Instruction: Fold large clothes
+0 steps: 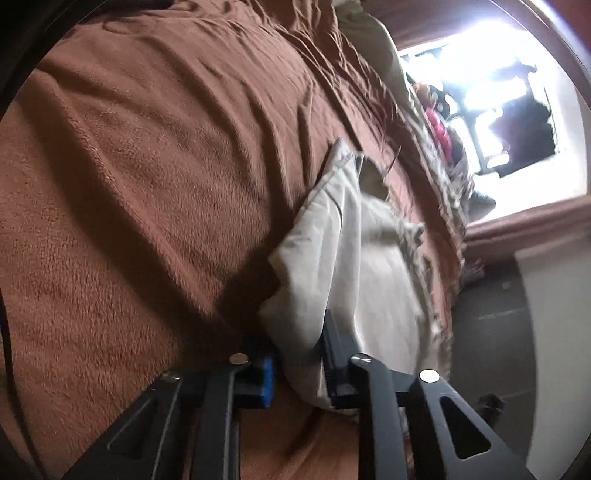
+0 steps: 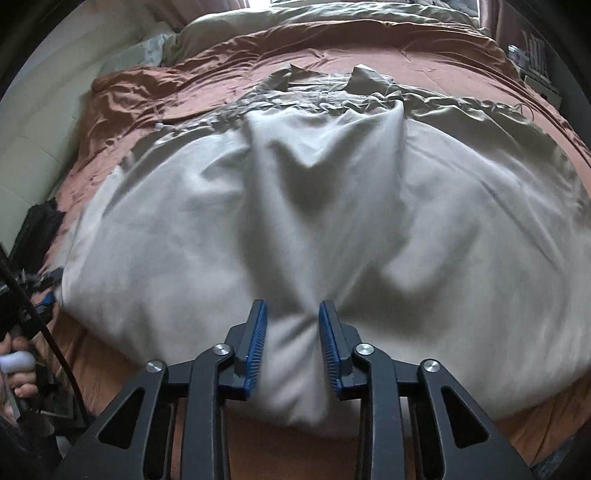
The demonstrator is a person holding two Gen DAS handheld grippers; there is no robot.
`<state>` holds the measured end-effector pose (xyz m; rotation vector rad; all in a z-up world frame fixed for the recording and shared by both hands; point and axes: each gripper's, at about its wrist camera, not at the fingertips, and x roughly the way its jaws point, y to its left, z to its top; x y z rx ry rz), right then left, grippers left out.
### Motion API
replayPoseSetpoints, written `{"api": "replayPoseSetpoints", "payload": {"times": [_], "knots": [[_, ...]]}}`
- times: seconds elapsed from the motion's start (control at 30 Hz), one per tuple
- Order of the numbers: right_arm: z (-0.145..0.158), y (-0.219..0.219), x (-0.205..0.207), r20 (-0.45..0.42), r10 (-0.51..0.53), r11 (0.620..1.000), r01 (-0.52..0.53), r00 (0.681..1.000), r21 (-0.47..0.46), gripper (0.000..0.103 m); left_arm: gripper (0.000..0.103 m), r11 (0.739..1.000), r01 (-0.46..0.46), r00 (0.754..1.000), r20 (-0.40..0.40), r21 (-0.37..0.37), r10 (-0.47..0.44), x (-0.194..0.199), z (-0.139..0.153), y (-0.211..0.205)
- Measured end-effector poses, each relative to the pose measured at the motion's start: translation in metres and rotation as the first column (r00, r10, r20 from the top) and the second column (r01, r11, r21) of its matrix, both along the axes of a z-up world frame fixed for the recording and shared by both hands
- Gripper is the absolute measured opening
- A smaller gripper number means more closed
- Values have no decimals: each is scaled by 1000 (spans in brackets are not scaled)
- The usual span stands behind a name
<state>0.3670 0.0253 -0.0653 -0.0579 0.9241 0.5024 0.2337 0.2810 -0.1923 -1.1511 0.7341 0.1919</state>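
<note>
Left wrist view: our left gripper pinches a bunched edge of the pale cloth, lifting it off the brown bedspread so the fabric hangs free for folding.

Right wrist view: our right gripper clamps a gathered fold of the same cloth, which spreads across the bed beyond, wrinkled at its far edge. Two grips, we judge, keep the edge taut.

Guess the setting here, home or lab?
Home, most likely a bedroom: a bed with a brown blanket, pillows at its head, a bright window, and the garment spread on the bed.
</note>
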Motion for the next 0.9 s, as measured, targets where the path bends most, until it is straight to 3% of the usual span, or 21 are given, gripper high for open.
{"api": "replayPoseSetpoints", "payload": {"times": [0.4, 0.47, 0.6, 0.8, 0.9], "knots": [[5, 53, 94, 2, -23, 995, 23, 1000, -95, 20, 16, 999, -33, 998, 46, -17, 34, -7, -3, 9], [6, 60, 110, 0, -29, 994, 29, 1000, -104, 17, 22, 999, -32, 999, 40, -36, 34, -5, -6, 10], [9, 71, 135, 6, -44, 992, 44, 999, -115, 15, 44, 998, -58, 998, 23, -39, 59, -3, -11, 14], [9, 88, 170, -17, -54, 992, 52, 998, -118, 15, 44, 997, -61, 998, 10, -42, 61, 4, -16, 14], [10, 88, 187, -31, -61, 991, 57, 998, -120, 15, 36, 997, -69, 998, -1, -47, 69, 9, -16, 15]]}}
